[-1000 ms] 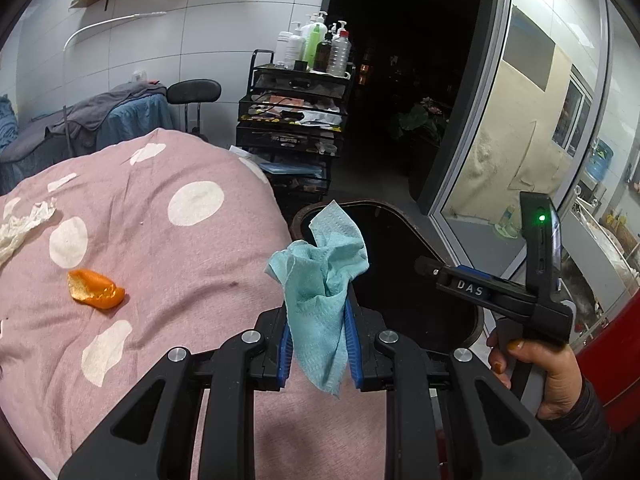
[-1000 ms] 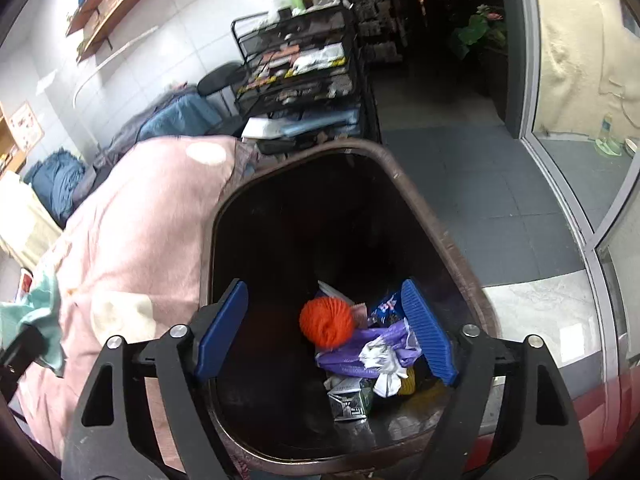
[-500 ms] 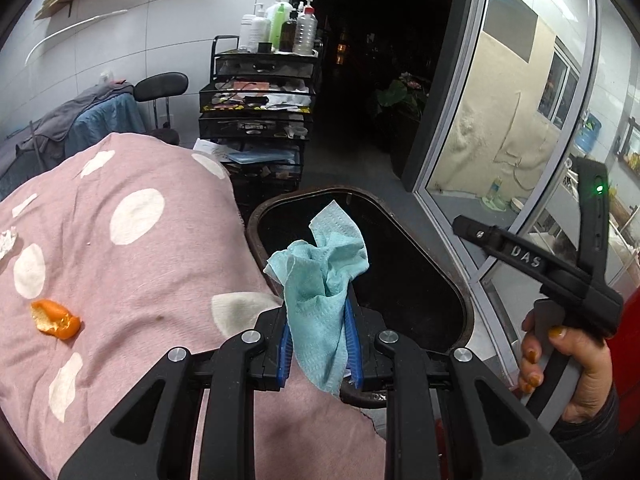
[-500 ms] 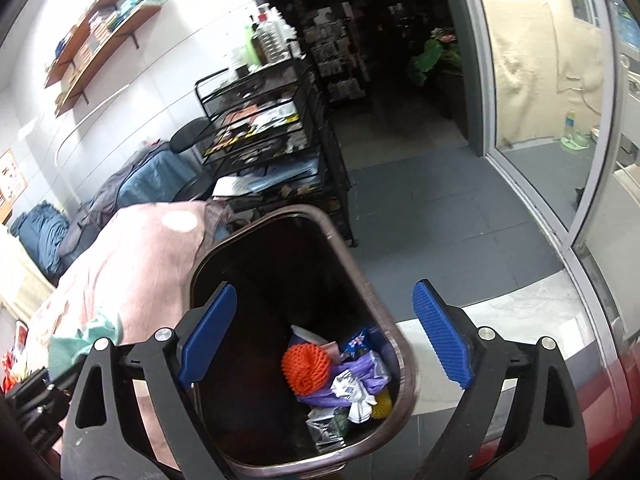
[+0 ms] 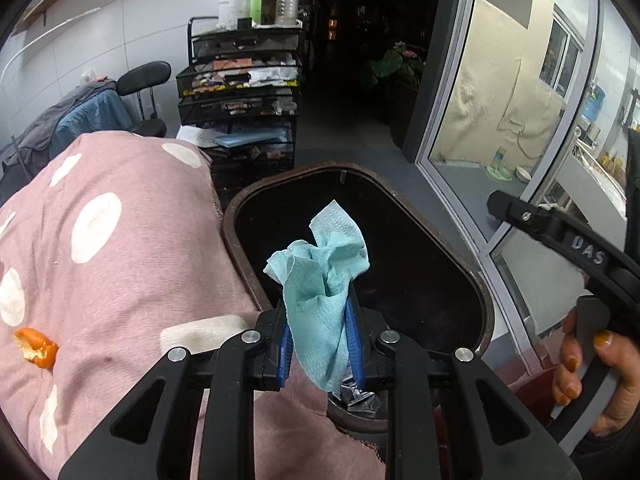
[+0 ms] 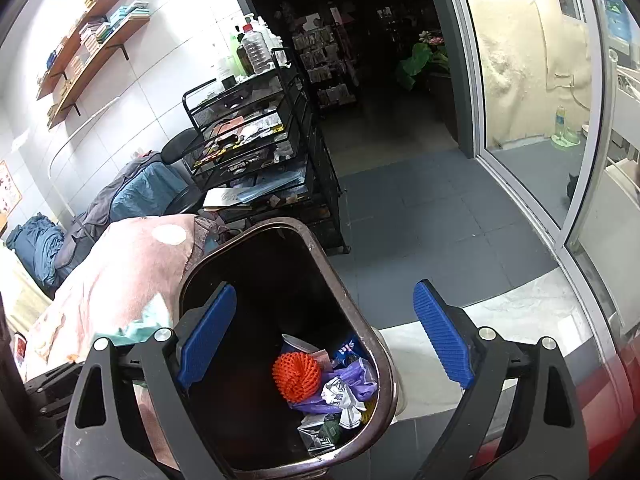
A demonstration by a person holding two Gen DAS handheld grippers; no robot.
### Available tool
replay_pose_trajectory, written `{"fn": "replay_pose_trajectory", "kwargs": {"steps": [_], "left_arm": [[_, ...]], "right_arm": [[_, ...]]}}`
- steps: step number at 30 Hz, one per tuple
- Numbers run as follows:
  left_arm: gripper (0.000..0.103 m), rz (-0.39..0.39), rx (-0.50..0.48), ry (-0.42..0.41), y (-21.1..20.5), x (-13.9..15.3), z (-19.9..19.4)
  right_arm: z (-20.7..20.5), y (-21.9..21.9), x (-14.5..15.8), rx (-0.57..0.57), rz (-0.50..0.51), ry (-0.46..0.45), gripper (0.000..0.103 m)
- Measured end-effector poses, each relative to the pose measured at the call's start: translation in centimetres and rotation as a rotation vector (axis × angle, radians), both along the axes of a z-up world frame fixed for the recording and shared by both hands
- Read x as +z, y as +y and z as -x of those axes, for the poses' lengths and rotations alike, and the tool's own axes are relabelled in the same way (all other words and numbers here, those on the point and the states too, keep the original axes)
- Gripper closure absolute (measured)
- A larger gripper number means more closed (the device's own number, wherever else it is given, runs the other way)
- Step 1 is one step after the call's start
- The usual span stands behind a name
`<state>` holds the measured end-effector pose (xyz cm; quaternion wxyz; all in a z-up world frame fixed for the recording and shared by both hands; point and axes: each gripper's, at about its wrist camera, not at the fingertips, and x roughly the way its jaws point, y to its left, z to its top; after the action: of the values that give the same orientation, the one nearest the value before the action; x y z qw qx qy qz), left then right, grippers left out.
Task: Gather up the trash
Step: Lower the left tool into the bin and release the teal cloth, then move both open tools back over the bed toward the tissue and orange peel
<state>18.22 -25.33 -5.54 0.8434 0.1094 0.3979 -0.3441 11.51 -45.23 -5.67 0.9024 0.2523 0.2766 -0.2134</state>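
Observation:
My left gripper (image 5: 322, 344) is shut on a crumpled teal paper napkin (image 5: 320, 280) and holds it over the near rim of a dark brown trash bin (image 5: 486, 320). The bin stands beside a pink dotted blanket (image 5: 120, 264). An orange peel (image 5: 36, 347) lies on the blanket at the left. My right gripper (image 6: 320, 336) is open and empty above the bin (image 6: 340, 280), which holds an orange mesh ball (image 6: 297, 376), purple plastic and wrappers. The napkin's edge shows at the left in the right wrist view (image 6: 140, 330).
A black mesh cart (image 5: 244, 92) with bottles and papers stands behind the bin. A black stool (image 5: 144, 76) and blue-grey cloths are at the back left. A glass sliding door (image 5: 500, 112) is on the right. Grey tiled floor (image 6: 420, 220) lies beyond the bin.
My left gripper has carried the napkin rightward from over the blanket to over the bin's rim. My right gripper has risen and drawn back from the bin, still open.

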Motion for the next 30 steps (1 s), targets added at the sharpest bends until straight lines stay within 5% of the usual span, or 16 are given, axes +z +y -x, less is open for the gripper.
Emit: {"fn": "replay_pose_trajectory", "kwargs": {"steps": [2, 7, 12, 30], "left_arm": [[0.071, -0.007, -0.007, 0.013, -0.2, -0.2, -0.2], [0.034, -0.016, 0.000, 0.015, -0.5, -0.2, -0.4], [0.015, -0.019, -0.012, 0.005, -0.7, -0.4, -0.3], [0.005, 0.094, 0.008, -0.075, 2.1, 1.9, 1.7]], "right_arm": [[0.1, -0.1, 0.0, -0.005, -0.001, 0.002, 0.013], [0.2, -0.2, 0.0, -0.010, 0.000, 0.004, 0.013], [0.2, -0.2, 0.0, -0.024, 0.003, 0.001, 0.008], [-0.6, 1.0, -0.2, 0.021, 0.019, -0.009, 0.006]]}}
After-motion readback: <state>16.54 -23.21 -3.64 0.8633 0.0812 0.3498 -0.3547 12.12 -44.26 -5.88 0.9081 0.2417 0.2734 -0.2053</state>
